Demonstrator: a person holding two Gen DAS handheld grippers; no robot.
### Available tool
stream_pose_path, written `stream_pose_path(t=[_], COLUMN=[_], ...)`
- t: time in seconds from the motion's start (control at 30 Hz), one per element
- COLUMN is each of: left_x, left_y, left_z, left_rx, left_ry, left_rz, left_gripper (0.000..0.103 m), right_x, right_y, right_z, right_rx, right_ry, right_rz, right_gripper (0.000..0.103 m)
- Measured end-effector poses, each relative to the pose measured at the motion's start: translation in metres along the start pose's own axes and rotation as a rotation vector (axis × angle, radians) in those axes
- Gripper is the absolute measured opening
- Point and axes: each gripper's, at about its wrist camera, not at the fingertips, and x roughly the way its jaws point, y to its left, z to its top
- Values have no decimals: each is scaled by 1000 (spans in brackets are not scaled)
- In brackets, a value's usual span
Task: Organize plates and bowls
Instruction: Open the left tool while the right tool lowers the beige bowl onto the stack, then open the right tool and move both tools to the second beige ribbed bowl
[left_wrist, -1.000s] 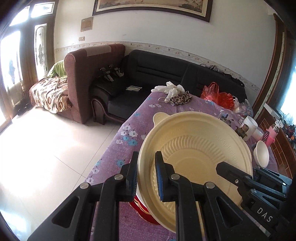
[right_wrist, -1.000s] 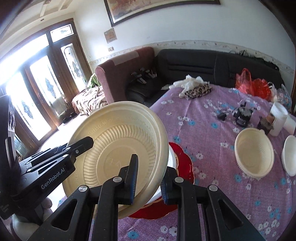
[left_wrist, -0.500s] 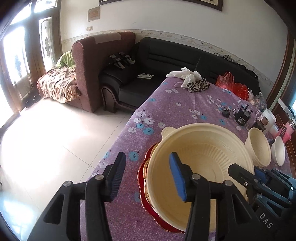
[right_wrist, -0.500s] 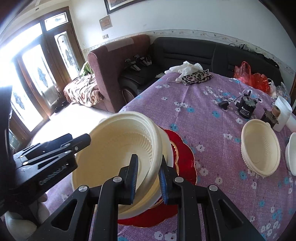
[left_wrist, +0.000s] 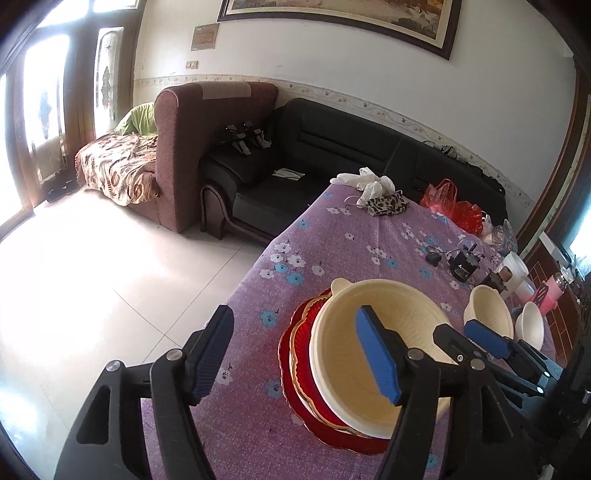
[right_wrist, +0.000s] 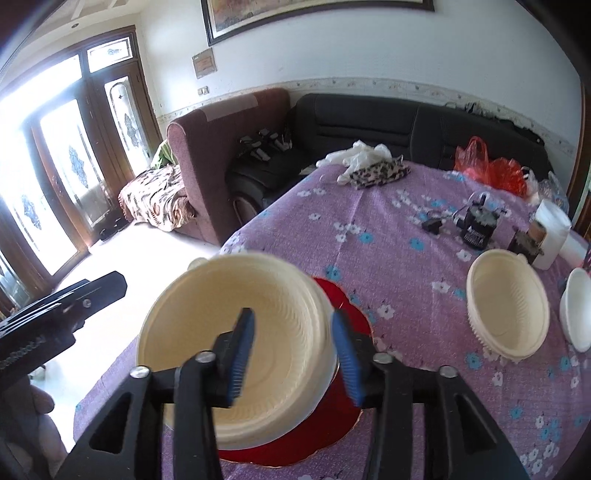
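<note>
- Since a second ago the large cream bowl (right_wrist: 236, 332) has come down from its tilted hold between both grippers and now sits in the stack on the red plate (right_wrist: 343, 314); both grippers have let go of it.
- The right gripper (right_wrist: 291, 350) is spread to a middling gap, its blue pads either side of the large cream bowl's near rim, gripping nothing.
- The left gripper (left_wrist: 295, 354) stands wide apart, one finger over the purple floral tablecloth (left_wrist: 332, 236), the other in front of the bowl (left_wrist: 373, 350).
- In the left wrist view the bowl rests on a gold-edged plate (left_wrist: 299, 354) that lies on the red plate (left_wrist: 288, 373), near the table's front corner.
- Well to the right stands a smaller ribbed cream bowl (right_wrist: 506, 306), with a white bowl (right_wrist: 578, 310) just beside it.
- Farther back on the cloth lie a black device with cable (right_wrist: 476, 225), a white cup (right_wrist: 552, 232), a leopard-print cloth (right_wrist: 380, 173), and red plastic bags (right_wrist: 491, 166).
- Beyond the table stands a black sofa (left_wrist: 332, 147) beside a brown armchair (left_wrist: 184, 147).
</note>
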Motion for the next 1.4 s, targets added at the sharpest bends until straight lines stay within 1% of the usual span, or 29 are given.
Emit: stream_pose_path(t=[0.03,0.13,0.23,0.3,0.47,0.5,0.63,0.7,0.8,0.83,0.9,1.07,1.13,1.27,1.4], left_x=[-3,-15,-28,-37,-58,-61,-73,-75,-71,-68,-61,-47,-41,-32,-28], left_y=[-1,-5,-13,-20,-45,-49,-73,-86,-103,-107,-117,-147,-162,-194,-217], left_z=[-1,-4,-8,-12,-20,-22,-31,-36,-40,-41,-44,-54,-59,-69,-75], left_rx=[-1,-1,14,34,113,126,194,224,244,245,240,267,293,352,405], left_ry=[-5,-21,-43,-62,-100,-103,-131,-130,-101,-85,-49,-15,2,10,-4], left_rz=[-6,-27,-44,-50,-67,-70,-67,-80,-117,-134,-165,-180,-184,-181,-151], left_gripper=[68,69,71,76,80,81,82,85,86,86,86,86,86,86,86], right_x=[-4,-17,-32,-41,-66,-72,-99,-112,-133,-141,-155,-182,-187,-182,-170], right_y=[1,5,3,-1,-23,-28,-61,-82,-120,-139,-172,-249,-271,-295,-302], right_z=[1,3,4,4,-2,-4,-14,-18,-24,-27,-33,-52,-61,-73,-78], right_rx=[-9,-37,-38,-27,-11,-8,17,36,82,112,172,326,368,418,433], right_ry=[-19,-63,-101,-114,-137,-140,-163,-175,-190,-190,-190,-197,-194,-171,-159], right_rz=[-10,-46,-56,-52,-71,-77,-125,-163,-231,-249,-268,-312,-322,-312,-293], right_gripper=[61,61,63,66,66,68,77,80,82,82,82,83,83,82,82])
